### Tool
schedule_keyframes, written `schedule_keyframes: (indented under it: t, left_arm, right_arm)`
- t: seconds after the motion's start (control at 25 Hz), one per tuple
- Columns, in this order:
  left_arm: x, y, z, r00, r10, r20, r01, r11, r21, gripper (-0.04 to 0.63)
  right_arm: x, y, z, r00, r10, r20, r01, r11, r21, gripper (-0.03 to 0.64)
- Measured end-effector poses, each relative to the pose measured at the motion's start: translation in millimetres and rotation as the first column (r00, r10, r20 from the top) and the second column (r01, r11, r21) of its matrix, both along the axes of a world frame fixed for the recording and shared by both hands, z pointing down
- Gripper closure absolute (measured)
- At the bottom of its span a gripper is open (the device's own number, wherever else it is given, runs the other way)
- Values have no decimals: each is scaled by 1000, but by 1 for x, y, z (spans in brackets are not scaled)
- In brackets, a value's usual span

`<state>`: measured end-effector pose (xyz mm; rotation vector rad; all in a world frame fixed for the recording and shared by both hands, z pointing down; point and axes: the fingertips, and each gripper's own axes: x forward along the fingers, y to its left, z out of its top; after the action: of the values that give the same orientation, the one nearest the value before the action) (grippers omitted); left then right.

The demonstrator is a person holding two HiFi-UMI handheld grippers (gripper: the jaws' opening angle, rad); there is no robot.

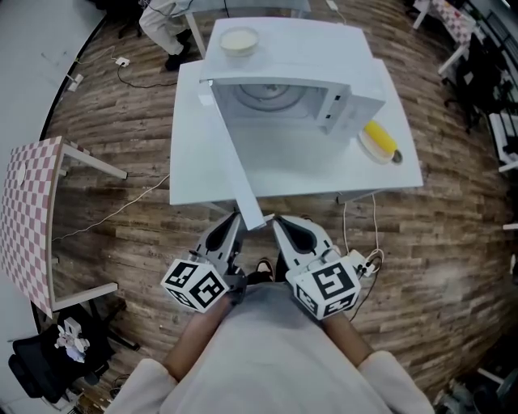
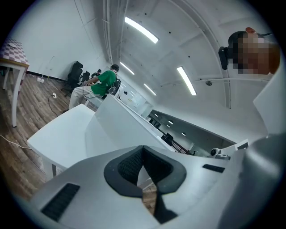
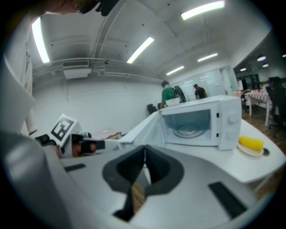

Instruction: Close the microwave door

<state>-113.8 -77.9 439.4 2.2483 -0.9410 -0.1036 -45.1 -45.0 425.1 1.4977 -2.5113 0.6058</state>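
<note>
A white microwave [image 1: 324, 93] stands on a white table [image 1: 202, 174], its cavity and glass turntable showing. Its door [image 1: 235, 154] is swung wide open toward me, and the free edge reaches past the table's front. In the right gripper view the microwave [image 3: 199, 123] and its door [image 3: 143, 127] lie ahead. The left gripper view shows the door [image 2: 129, 129] edge-on. My left gripper [image 1: 233, 222] and right gripper [image 1: 281, 225] hang side by side just below the door's free edge, one on each side of it. Both are shut and hold nothing.
A bowl [image 1: 239, 40] sits on top of the microwave. A plate with a yellow item [image 1: 379, 142] lies on the table to its right. A checkered table [image 1: 32, 210] stands at the left, cables run over the wood floor, and a person [image 1: 166, 20] sits beyond.
</note>
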Motion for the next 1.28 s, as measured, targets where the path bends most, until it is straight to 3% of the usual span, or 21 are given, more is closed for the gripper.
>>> schedule_keyframes:
  t: [1.0, 1.28]
  left_arm:
    - [41, -8, 1, 994, 109, -3, -109, 994, -26, 577]
    - [60, -12, 1, 989, 142, 30, -142, 990, -24, 577]
  right_arm:
    - [46, -24, -6, 997, 75, 3, -75, 997, 7, 594]
    - [82, -37, -1, 990, 136, 29, -135, 991, -22, 594]
